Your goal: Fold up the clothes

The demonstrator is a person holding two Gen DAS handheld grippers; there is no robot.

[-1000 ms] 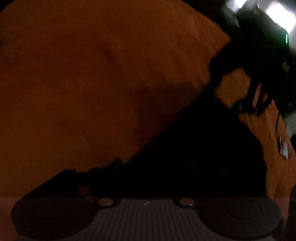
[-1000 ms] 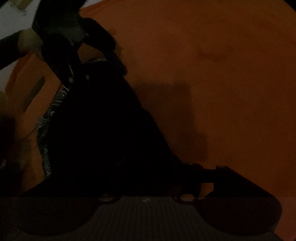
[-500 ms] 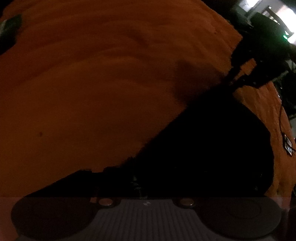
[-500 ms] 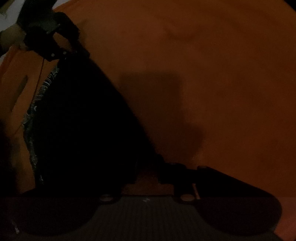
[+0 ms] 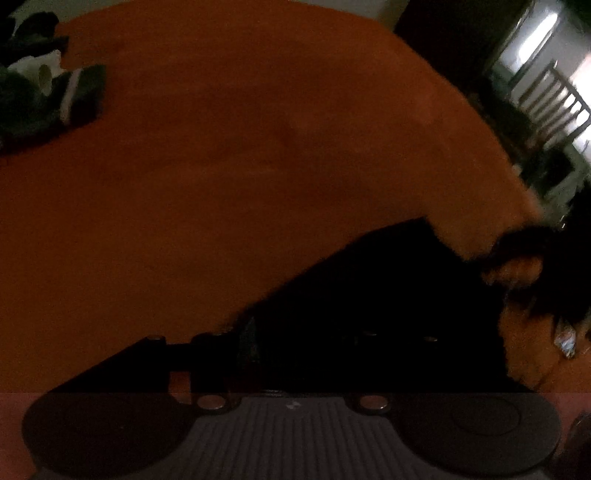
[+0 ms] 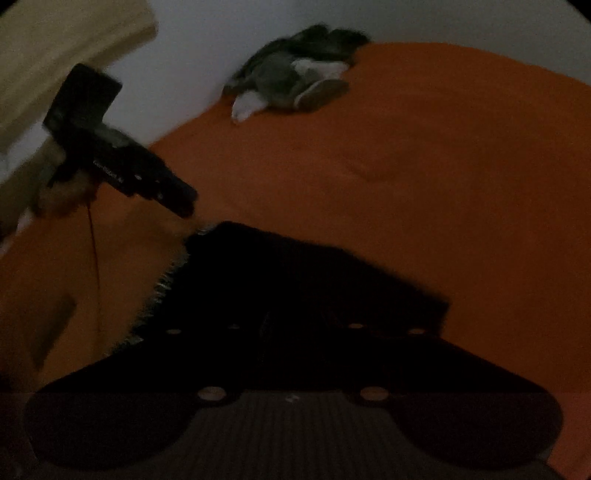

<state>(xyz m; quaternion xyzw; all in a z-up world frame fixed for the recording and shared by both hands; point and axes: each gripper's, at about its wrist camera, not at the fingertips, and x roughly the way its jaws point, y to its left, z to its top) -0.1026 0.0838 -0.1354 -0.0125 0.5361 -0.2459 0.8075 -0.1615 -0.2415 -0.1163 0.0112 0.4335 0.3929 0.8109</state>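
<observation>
Your left gripper [image 6: 184,206] sits at ten o'clock, tip beside the black garment's [image 6: 295,280] corner; whether it or your right gripper [image 6: 295,332] clamps cloth, you cannot tell. The garment lies angular on the soft, fuzzy orange bedspread [image 6: 443,184].

Dim rm, orange bed [image 6: 461,155] by white wall [image 6: 369,18]

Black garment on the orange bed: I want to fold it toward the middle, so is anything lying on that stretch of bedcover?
Nothing visible lies beyond the black garment. The orange bedcover is bare there; the grey pile of clothes sits at its far edge by the wall.
</observation>
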